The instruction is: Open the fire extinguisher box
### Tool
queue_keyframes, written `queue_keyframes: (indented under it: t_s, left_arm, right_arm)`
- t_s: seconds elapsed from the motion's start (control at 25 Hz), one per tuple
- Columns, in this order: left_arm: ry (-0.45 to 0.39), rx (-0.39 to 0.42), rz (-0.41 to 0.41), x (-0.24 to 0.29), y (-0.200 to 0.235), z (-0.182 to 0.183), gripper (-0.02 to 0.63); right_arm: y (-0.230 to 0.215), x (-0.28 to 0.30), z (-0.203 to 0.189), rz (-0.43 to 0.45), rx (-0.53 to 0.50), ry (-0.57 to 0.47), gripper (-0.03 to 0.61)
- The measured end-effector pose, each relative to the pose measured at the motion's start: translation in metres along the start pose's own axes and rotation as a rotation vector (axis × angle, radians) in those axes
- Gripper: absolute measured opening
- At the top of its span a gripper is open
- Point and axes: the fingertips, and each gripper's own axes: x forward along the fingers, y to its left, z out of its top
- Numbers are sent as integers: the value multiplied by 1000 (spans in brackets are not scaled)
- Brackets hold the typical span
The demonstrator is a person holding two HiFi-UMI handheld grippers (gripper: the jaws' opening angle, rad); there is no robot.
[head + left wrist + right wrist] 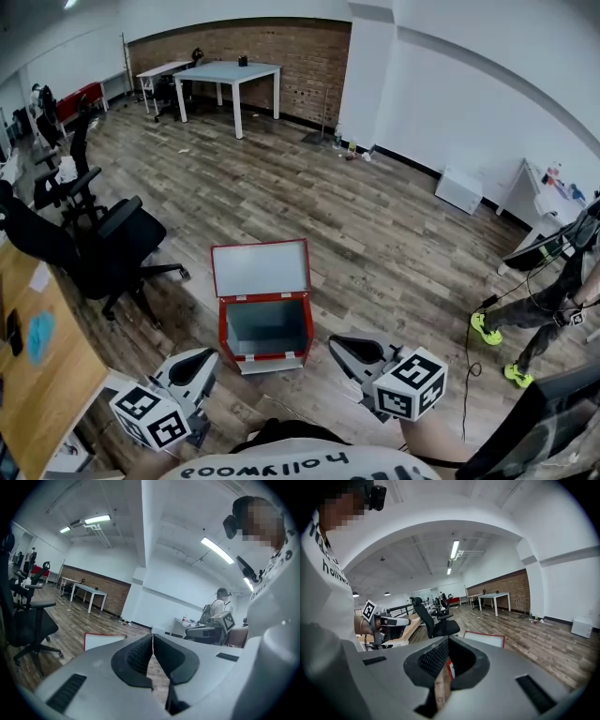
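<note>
As I look down through the head view, the red box (265,328) sits on the wooden floor (375,234) right in front of me. Its lid (261,268) is already up, swung back on the far edge and standing nearly upright with its pale inner face toward me. I can see straight into the grey inside, and no extinguisher shows from here. So by my read the job is done: the box is open, and the lid looks steady where it stands.

Now the tools. The left gripper (208,356) hangs low at the near left of the box, apart from it and touching nothing. Its own view shows the two jaws pressed together at the tips with nothing between them. The right gripper (337,344) is at the near right, also clear of the box, with its jaws closed tight on nothing. Through the gap below its tips I catch only floor and a sliver of red. Each gripper view shows the top of the raised lid just beyond the jaws.

An office chair (112,248) stands off to the left, well apart from everything.

My call: nothing remains to do on the box itself, and all that's left is to back the two tools away.
</note>
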Motion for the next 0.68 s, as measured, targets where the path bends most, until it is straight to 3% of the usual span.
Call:
queue_keyframes:
  t_s: [0.68]
  left_arm:
    - [8,-10,-17,-8,2,-6,14]
  right_arm:
    - [8,-2,-4,-22,-3,23,9]
